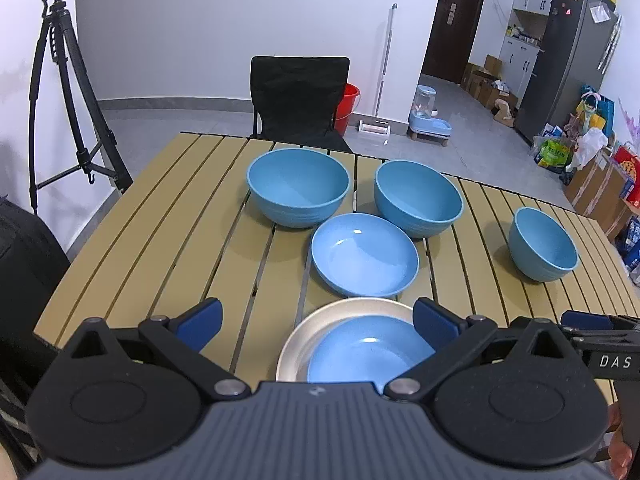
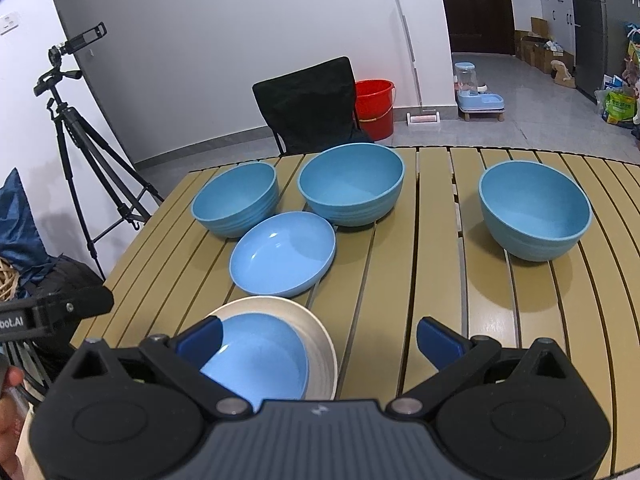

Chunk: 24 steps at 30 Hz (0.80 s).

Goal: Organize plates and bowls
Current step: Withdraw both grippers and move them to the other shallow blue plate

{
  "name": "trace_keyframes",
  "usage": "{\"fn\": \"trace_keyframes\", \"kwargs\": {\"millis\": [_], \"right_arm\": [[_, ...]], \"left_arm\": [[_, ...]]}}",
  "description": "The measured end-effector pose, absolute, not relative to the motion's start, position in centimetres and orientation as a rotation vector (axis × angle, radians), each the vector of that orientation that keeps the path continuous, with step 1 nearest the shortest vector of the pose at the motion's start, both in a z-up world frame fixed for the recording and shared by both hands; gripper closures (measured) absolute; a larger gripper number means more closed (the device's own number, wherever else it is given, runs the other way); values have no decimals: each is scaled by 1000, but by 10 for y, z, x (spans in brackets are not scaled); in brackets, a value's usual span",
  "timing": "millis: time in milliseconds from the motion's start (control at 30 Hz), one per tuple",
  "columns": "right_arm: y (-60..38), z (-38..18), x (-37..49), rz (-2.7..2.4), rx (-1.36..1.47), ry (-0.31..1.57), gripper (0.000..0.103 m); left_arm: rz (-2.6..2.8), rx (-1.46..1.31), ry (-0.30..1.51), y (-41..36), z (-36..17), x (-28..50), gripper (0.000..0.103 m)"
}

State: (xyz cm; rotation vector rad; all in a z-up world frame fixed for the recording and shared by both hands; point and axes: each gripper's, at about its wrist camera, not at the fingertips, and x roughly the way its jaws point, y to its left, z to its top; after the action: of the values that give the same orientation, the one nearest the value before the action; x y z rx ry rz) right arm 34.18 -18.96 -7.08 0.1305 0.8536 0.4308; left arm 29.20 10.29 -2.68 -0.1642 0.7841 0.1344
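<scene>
We start with the stack nearest us: a blue plate (image 1: 368, 350) sits inside a silver plate (image 1: 316, 326) at the near edge of the slatted desk (image 1: 160, 232). Just beyond it, at twelve o'clock in the left wrist view, lies a second shallow blue dish (image 1: 365, 254), apart from the stack. Behind that dish stand two large blue bowls, one at eleven o'clock (image 1: 298, 186) and one at one o'clock (image 1: 418, 198), both close to the dish's far rim. A smaller blue bowl (image 1: 544, 244) stands alone at two o'clock, well apart from the rest.

Our left tool (image 1: 316, 320) hovers over the near stack with its jaws spread wide and nothing between them. Our right tool (image 2: 318, 338) is likewise spread and empty, its left finger above the blue plate, its right finger over bare slats.

We judge the sorting barely begun: one plate nested, the shallow dish and three bowls loose. The likely next step is to take the shallow dish by its near rim and set it on the stack. To do that well, we would bring one finger inside the rim and one under it, lift level, and lower it centred. The low rim may slip.

Beyond the desk stand a black chair (image 1: 298, 96), a red bucket (image 2: 374, 106) and a tripod (image 1: 60, 92).
</scene>
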Motion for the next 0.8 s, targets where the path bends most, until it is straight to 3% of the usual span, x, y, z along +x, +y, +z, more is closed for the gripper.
{"fn": "trace_keyframes", "kwargs": {"millis": [800], "right_arm": [[-177,-111,422,418,161,951,0]], "left_arm": [[166,-178,925,112,-63,385,0]]}}
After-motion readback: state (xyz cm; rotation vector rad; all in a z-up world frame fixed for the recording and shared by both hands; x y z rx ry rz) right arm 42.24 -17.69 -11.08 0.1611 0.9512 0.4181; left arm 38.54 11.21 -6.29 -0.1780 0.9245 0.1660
